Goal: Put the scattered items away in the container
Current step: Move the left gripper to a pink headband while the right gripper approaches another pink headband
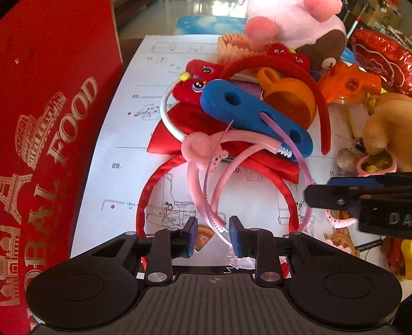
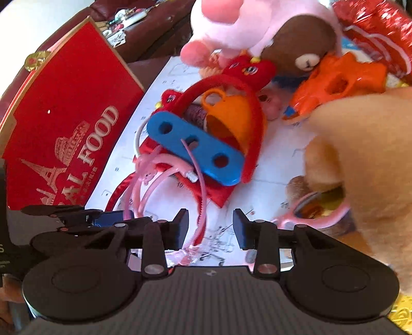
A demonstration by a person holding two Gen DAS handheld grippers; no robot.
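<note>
My left claw [image 1: 213, 235] stands half-wide around pink headband [image 1: 206, 185] tips (pads not pressing); my right claw [image 2: 209, 230] gapes likewise. Headbands lie just right of the red box [image 1: 51, 128].

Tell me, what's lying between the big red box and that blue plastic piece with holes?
Mostly bare instruction sheet, then a white headband with red plush faces beside the blue piece. The left wrist view shows it, box at left.

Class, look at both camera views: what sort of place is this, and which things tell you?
Probably a home living area: plush toys and headbands piled on a printed assembly sheet, with a dark leather sofa behind.
</note>
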